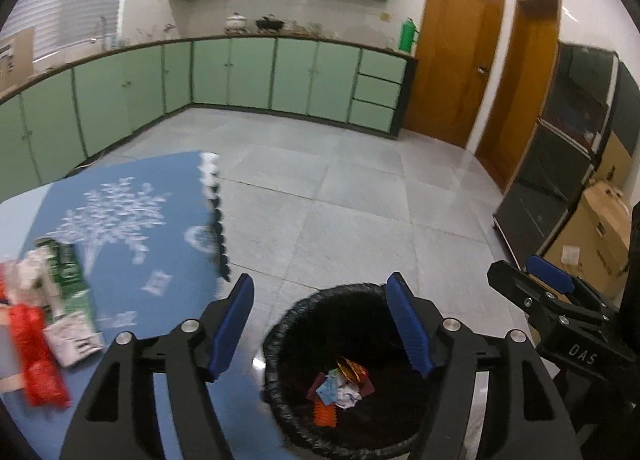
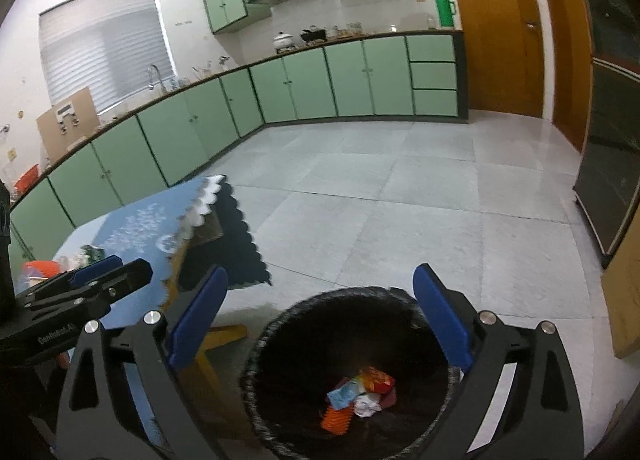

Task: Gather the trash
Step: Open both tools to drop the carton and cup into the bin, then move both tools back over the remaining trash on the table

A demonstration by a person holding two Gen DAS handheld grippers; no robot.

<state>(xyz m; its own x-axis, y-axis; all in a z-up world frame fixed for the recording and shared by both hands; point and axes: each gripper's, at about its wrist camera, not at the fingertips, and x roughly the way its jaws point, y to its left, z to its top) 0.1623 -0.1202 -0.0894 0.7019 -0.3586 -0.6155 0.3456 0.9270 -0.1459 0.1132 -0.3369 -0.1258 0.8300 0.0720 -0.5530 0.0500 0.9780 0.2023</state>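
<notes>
Wrappers at the table's left edge look light, crinkly, pinchable mid-body; both grippers gape empty.

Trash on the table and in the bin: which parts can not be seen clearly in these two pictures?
- Table trash, left wrist view: motion blur; the green packet print is unreadable, and the frame edge cuts the pile.
- Same pile, right wrist view: mostly hidden behind the left tongs.
- Bin bottom: dark liner; only the top pieces show.
- Bin near rim: covered by the tongs' bodies in both views.
</notes>
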